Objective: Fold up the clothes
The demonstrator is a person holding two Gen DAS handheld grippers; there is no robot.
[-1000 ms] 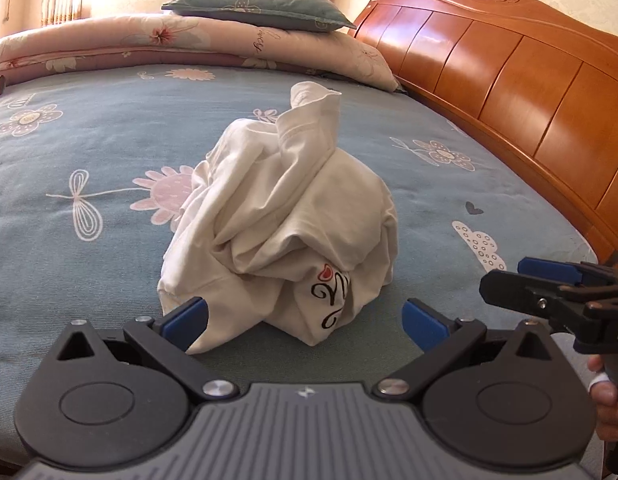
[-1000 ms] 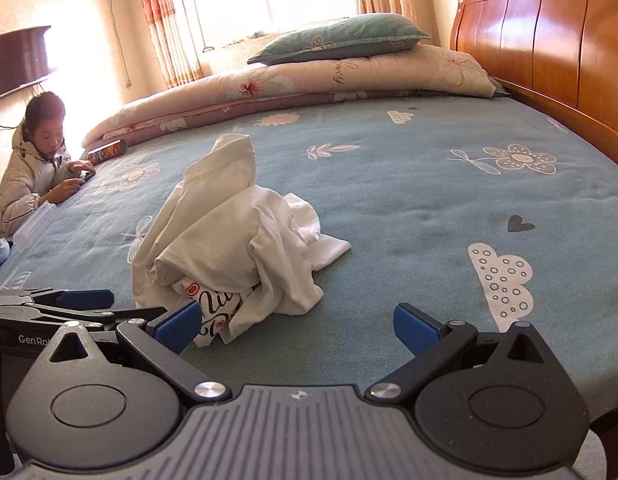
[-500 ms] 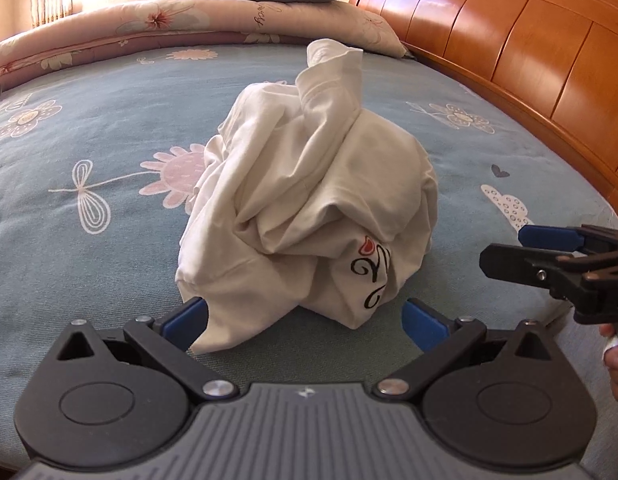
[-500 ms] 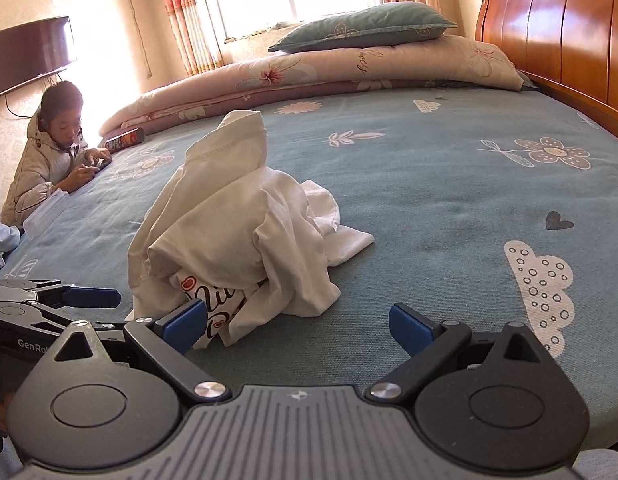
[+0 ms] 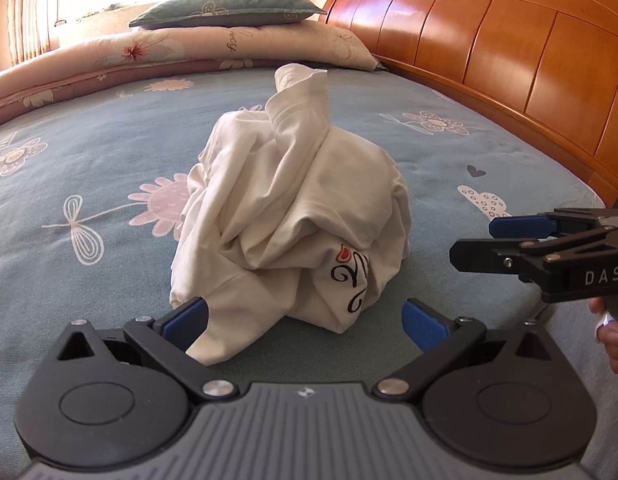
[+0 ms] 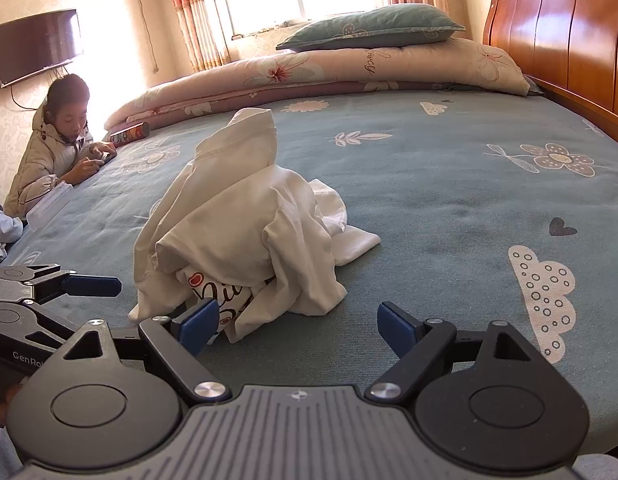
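- Crumpled white printed shirt (image 5: 293, 220) heaped on blue floral bed (image 5: 89, 152).
- Left hand-held gripper (image 5: 305, 316), right hand-held gripper (image 6: 299, 320): both spread apart, empty.
- Risk: pinching several bunched layers, so shirt won't spread flat.

Both tools are held low and level, side by side. The left tool (image 5: 305, 318) has its jaws spread wide; the right tool (image 6: 297, 326) likewise gapes, gripping nothing.

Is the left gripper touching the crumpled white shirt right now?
Cannot tell. In the left wrist view the left gripper is open, and its left finger overlaps the shirt edge.
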